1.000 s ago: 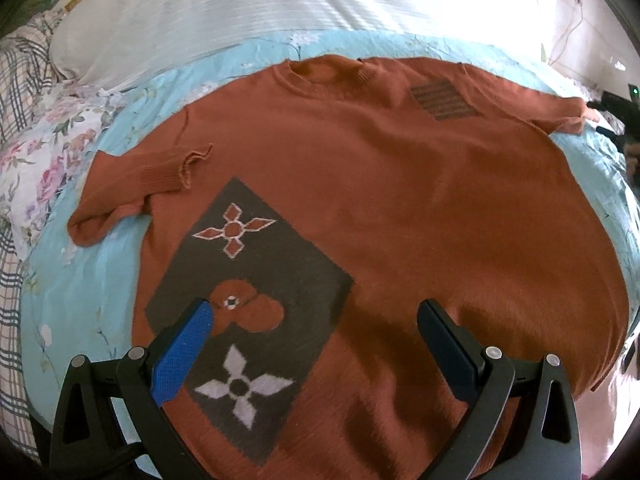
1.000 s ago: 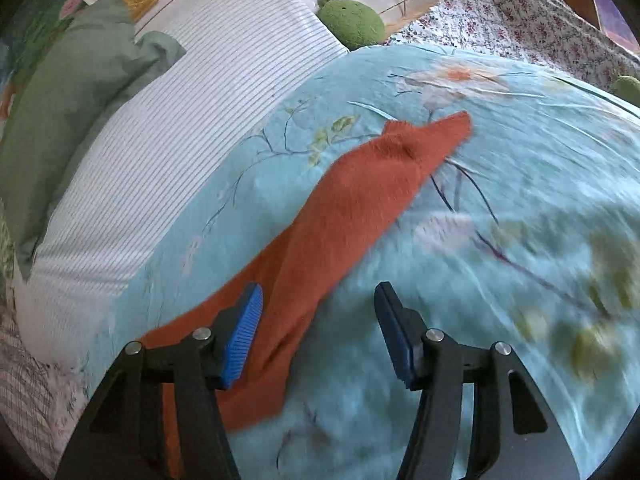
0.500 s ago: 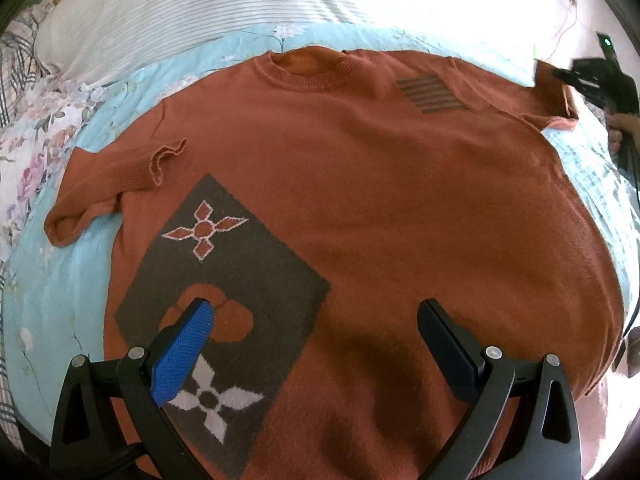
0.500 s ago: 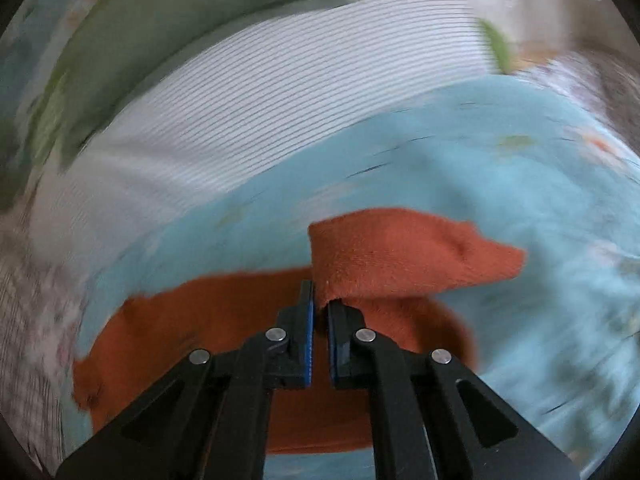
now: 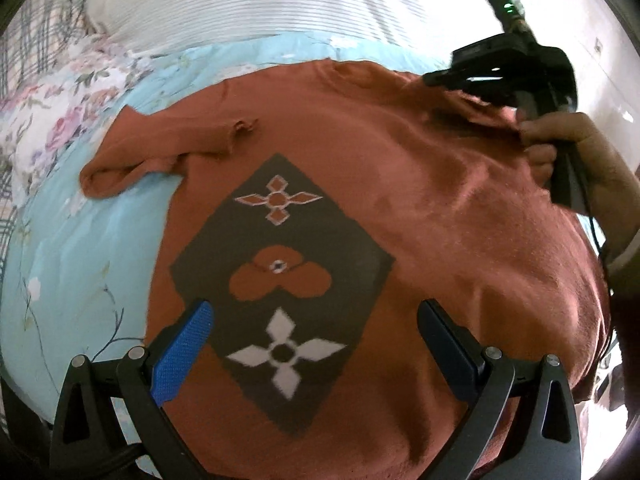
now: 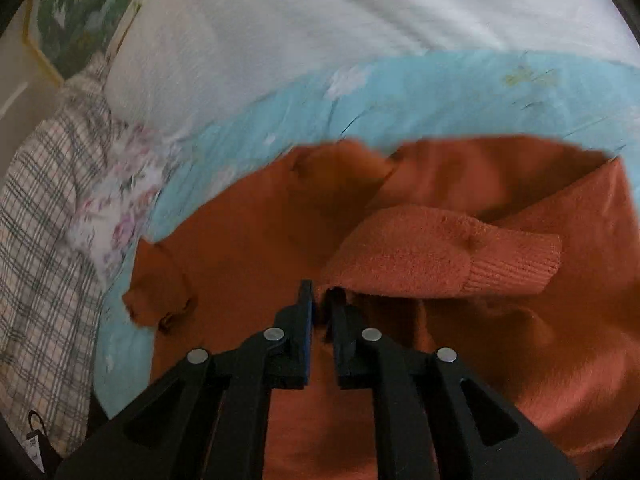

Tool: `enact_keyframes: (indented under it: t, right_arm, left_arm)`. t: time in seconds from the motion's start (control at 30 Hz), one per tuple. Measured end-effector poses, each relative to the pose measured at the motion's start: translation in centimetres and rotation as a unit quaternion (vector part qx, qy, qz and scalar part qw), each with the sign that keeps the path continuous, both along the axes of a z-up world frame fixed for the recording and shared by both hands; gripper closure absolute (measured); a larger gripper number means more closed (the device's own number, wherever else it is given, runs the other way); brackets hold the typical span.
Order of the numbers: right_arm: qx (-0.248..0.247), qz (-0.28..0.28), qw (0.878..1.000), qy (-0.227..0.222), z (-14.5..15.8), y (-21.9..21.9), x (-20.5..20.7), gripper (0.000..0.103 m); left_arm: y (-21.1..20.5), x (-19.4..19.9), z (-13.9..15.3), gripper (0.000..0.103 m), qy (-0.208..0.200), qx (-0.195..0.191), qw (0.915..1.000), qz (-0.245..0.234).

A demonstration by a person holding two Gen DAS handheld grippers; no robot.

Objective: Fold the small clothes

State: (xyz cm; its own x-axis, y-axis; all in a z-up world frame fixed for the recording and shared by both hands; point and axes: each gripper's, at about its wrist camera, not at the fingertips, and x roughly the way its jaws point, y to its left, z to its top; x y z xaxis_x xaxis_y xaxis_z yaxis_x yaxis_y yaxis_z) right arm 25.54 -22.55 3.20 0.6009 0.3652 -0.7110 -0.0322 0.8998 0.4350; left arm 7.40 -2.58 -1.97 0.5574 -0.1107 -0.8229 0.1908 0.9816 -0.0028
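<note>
An orange knit sweater (image 5: 440,200) with a dark diamond patch (image 5: 280,280) lies flat on a light blue floral bedspread (image 5: 88,240). My left gripper (image 5: 314,336) is open and empty, hovering over the sweater's lower part. My right gripper (image 6: 320,300) is shut on the sweater's right sleeve (image 6: 440,256) and holds it folded over the sweater's body (image 6: 248,248). It shows in the left wrist view (image 5: 500,76) at the upper right, with the person's hand (image 5: 576,152). The left sleeve (image 5: 160,148) lies spread out to the side.
A white striped pillow (image 5: 280,0) lies behind the sweater. Floral and plaid bedding (image 5: 48,100) sits at the left, also in the right wrist view (image 6: 48,220). The bed's edge is at the lower left.
My right gripper shut on the right sleeve and carried it inward over the sweater's chest. My left gripper stayed open and shifted a little over the sweater.
</note>
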Motion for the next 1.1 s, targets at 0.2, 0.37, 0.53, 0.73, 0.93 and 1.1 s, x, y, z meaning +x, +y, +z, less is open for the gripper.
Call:
enact_keyframes:
  t: [0.2,0.37,0.53,0.73,0.93,1.1]
  right_arm:
    - [0.033,0.016,0.999,-0.032,1.2,-1.0,-2.4,0.051]
    - [0.034,-0.081,0.995,-0.041,1.7,-9.0,-5.0,0.051]
    - [0.072,-0.13,0.989,-0.009,-0.8,-14.0,-6.4,0.051]
    - [0.111,-0.126,0.986,-0.003,-2.8,-14.6,-7.1,0.051]
    - [0.124,-0.124,0.984,-0.007,-3.2,-15.2,-7.6,0.051]
    - [0.125,-0.112,0.986,-0.007,-3.5,-15.4,-7.7,0.052]
  left_arm:
    - [1.1,0.0,-0.1,0.001,0.0,-0.006,0.9999,0.013]
    - [0.6,1.2,-0.7,0.001,0.009,-0.008,0.9999,0.009]
    - [-2.5,4.8,0.1,0.001,-0.012,-0.01,0.9997,-0.02]
    - [-10.3,12.1,0.6,0.001,-0.058,0.016,0.9956,-0.072]
    - [-15.9,19.7,-1.5,0.001,-0.072,0.08,0.9924,-0.059]
    - [-13.1,23.1,-1.8,0.002,-0.078,0.103,0.9913,0.022]
